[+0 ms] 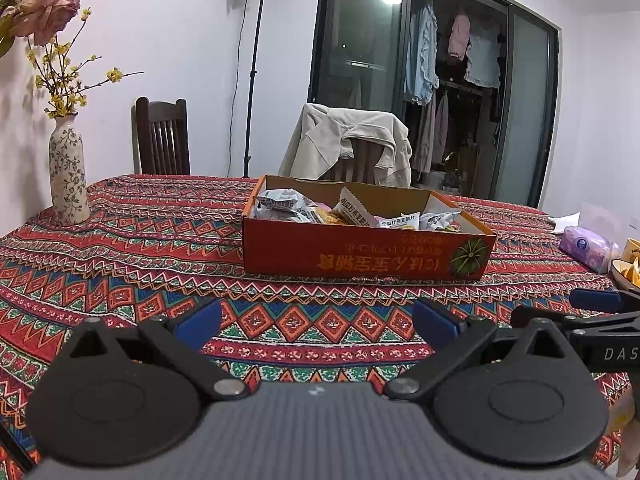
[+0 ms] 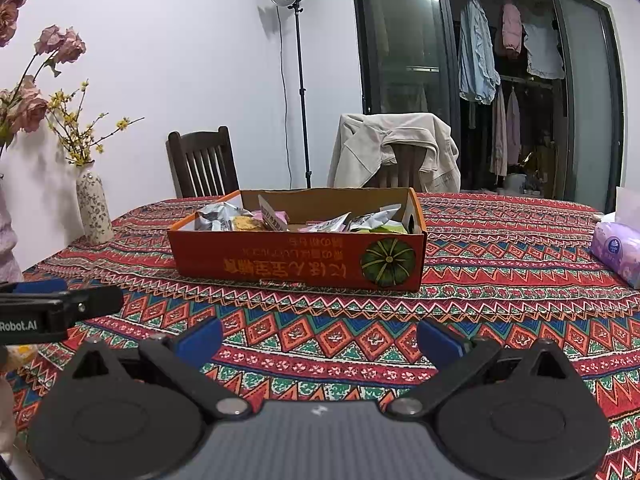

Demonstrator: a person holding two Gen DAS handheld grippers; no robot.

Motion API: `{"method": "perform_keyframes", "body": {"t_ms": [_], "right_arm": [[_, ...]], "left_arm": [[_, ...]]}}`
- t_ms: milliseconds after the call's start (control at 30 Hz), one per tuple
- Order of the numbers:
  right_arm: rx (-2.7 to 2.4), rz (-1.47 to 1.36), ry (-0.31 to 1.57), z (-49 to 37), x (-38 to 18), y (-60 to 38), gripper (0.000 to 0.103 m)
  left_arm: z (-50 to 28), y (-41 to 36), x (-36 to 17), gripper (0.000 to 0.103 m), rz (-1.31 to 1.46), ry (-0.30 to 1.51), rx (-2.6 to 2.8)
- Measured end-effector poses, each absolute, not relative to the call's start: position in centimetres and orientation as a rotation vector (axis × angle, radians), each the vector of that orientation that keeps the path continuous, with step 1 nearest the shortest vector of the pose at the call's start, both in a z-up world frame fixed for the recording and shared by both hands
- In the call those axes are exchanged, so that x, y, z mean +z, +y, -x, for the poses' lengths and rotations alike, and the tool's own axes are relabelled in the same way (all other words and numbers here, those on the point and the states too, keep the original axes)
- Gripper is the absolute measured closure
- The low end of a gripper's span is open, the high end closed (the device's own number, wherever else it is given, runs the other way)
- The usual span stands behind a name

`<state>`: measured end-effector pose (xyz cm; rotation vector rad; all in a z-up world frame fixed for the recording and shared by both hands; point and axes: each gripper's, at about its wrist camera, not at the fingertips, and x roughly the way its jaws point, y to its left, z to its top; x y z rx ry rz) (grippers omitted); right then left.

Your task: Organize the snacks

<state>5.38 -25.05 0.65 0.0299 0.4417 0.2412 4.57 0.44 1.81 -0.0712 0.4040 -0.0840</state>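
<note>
Snack packets (image 1: 304, 210) sit loose inside the orange cardboard box (image 1: 360, 256), approx. centre of the table w/ patterned cloth (image 1: 160, 248); box stands upright, open top, pumpkin print on its near wall. Packets lie jumbled, some tilted against each other, one card-like packet (image 2: 272, 214) standing on edge near the middle. Left gripper (image 1: 316, 320): fingers spread wide, nothing between them, held low over the cloth short of the box. Right gripper (image 2: 320, 334): same config., fingers apart, empty, also short of the box. Each unit shows at the edge of the other's view, so the two sit side by side, near each other. No packet visible on the cloth outside the box. Scene fits two stages: packets all gathered into the box already, or packets in the box awaiting sorting; the views do not settle which. For any grasp inside the box: approach from above, not over the near wall at low angle, since the wall blocks a flat entry. Align the fingers across a packet's narrow dimension; foil is likely slick and crushable, so close gently on a sealed edge. Keep the grippers apart to avoid a clash. Vase w/ flowers (image 1: 68, 176) at far left and tissue pack (image 2: 616, 250) at right lie well clear.
</note>
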Motion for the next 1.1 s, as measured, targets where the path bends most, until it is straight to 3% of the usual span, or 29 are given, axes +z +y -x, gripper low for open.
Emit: {"method": "perform_keyframes", "body": {"t_ms": [1100], "right_arm": [[0.239, -0.029, 0.445, -5.52, 0.47, -25.02, 0.0]], "left_arm": [[-4.64, 0.42, 1.69, 0.0, 0.065, 0.406, -0.087]]}}
